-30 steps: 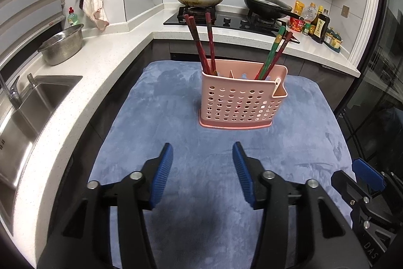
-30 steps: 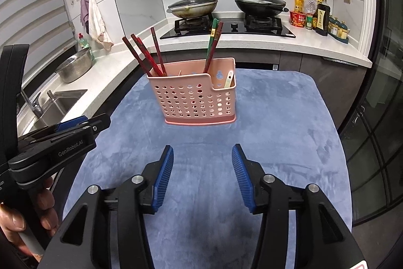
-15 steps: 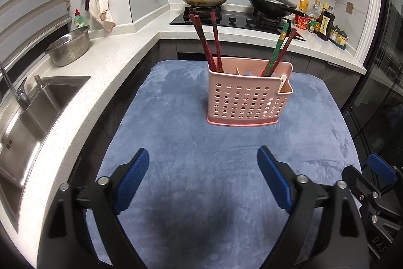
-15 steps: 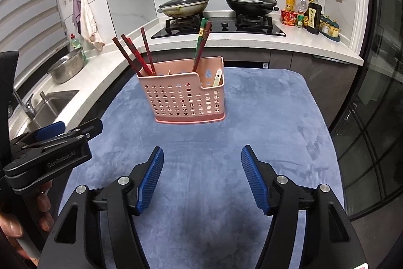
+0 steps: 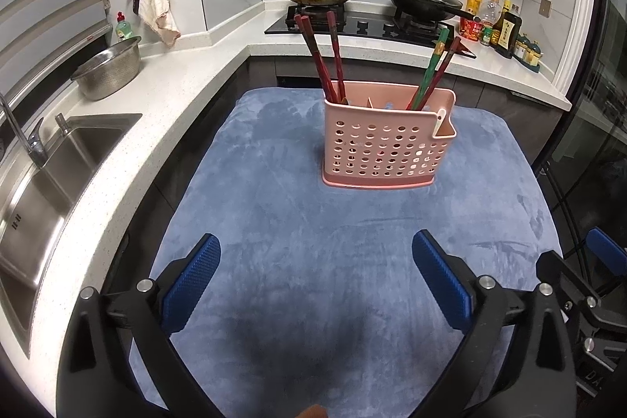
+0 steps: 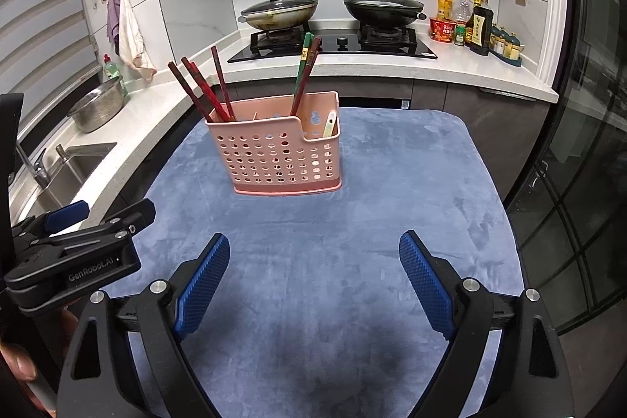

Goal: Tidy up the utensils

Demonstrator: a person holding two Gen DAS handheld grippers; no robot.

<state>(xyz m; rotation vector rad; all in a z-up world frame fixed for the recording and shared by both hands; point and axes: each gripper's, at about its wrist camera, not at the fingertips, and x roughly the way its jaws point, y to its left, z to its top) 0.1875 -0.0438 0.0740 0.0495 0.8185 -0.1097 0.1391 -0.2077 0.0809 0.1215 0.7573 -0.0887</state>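
Two lidded pans (image 6: 278,9) sit behind pink holder (image 6: 278,151) (path unobstructed).

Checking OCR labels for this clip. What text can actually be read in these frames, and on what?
"GenRobot.AI": on the black body of the left tongs, right wrist view.
"DA": partial letters on the body of the right tongs, left wrist view; the rest is cut off.
Labels on the bottles and packets on the counter beside the stove: too small to read.
Pink utensil holder: no text visible.
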